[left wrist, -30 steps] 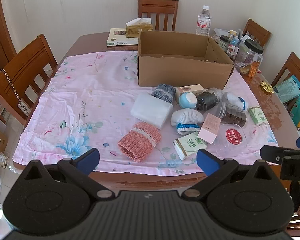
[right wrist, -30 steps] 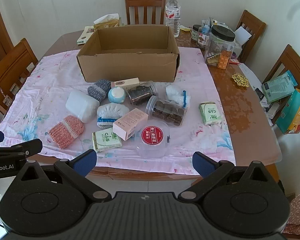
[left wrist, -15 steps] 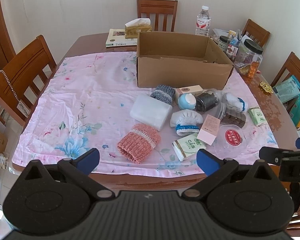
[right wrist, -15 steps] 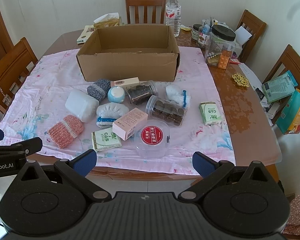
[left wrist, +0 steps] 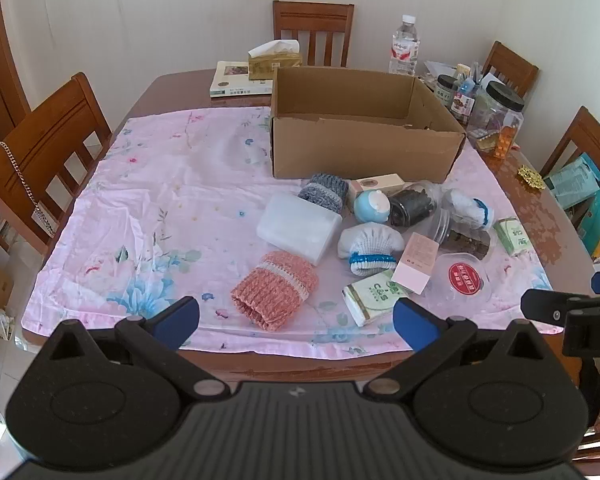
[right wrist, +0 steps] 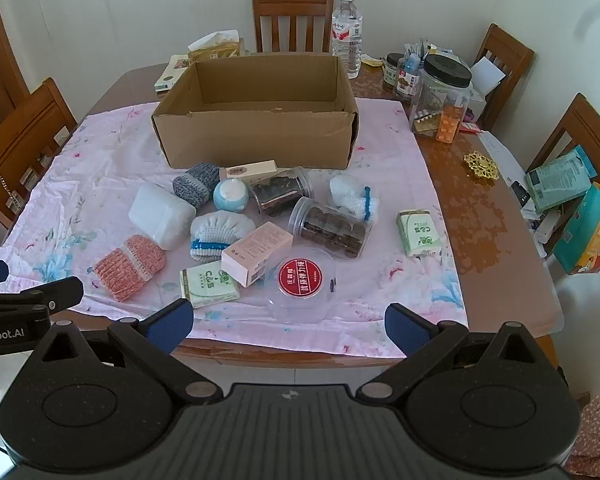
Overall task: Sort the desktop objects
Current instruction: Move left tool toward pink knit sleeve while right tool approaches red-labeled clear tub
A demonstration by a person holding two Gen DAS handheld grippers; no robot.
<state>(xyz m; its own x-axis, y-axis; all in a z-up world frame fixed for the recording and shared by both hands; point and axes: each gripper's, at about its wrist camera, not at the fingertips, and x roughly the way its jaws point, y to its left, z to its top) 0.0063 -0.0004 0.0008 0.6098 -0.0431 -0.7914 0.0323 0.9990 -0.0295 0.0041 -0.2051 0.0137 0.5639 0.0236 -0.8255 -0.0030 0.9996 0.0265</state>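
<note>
An open cardboard box [left wrist: 364, 148] [right wrist: 256, 136] stands at the back of a pink flowered cloth [left wrist: 160, 216]. In front of it lies a heap: an orange knitted piece [left wrist: 275, 289] [right wrist: 130, 266], a white plastic block [left wrist: 299, 229], a grey-blue knitted piece [left wrist: 324, 192], a white-and-blue knitted piece [right wrist: 219, 234], a pink carton [right wrist: 256, 252], green tissue packs [right wrist: 209, 284], two clear jars [right wrist: 330, 228] and a red-lidded tub [right wrist: 302, 280]. My left gripper [left wrist: 296, 322] and right gripper [right wrist: 288, 324] hang open and empty before the table's near edge.
Wooden chairs [left wrist: 40, 148] ring the table [right wrist: 496, 240]. A water bottle [right wrist: 347, 32], a tissue box [left wrist: 275, 60], a book [left wrist: 236, 84] and a black-lidded jar [right wrist: 440, 96] stand behind and right of the box. Bags [right wrist: 588, 216] sit on the right chair.
Both views have crept slightly toward the table; nothing on the cloth has moved and both grippers stay open.
</note>
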